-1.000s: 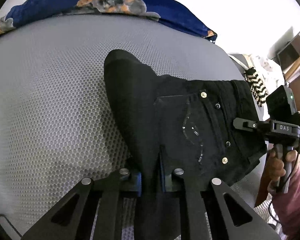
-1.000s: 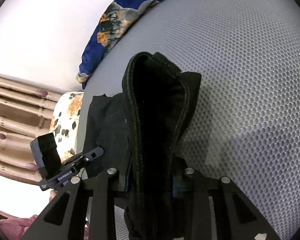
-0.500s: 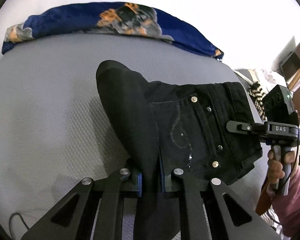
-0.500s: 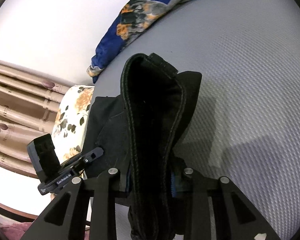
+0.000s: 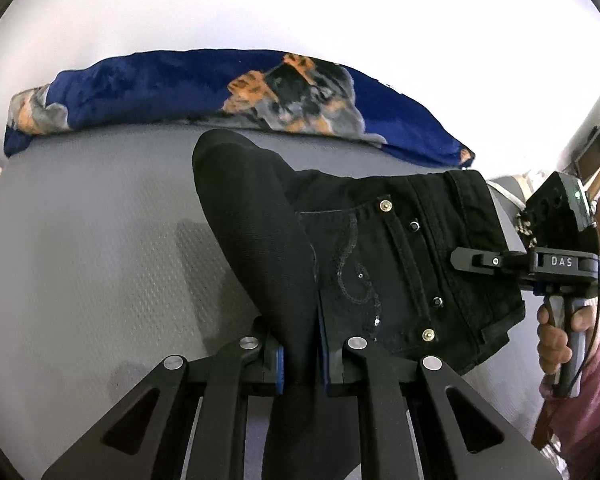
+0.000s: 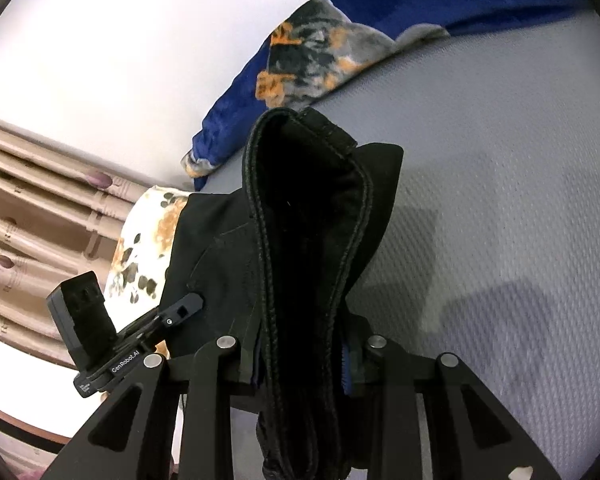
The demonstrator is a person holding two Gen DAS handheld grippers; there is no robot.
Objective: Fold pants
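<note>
Black denim, heavy and matte — the pants hang bunched between the two grippers above a grey textured mattress. In the left wrist view a back pocket faces the camera, trimmed with a curling line of sequins, brass rivets at its corners and dark studs along the seam; the waistband runs down the right edge. The left gripper is clamped tight on a narrow fold of the cloth, its blue pads pressing both sides. The right gripper is closed on a thicker wad — stitched, doubled seams rising in a loop past its fingers. The garment's long axis stretches sideways from one gripper to the other, the cloth lifted rather than lying flat. A blue patterned blanket lies along the mattress's far edge.
</note>
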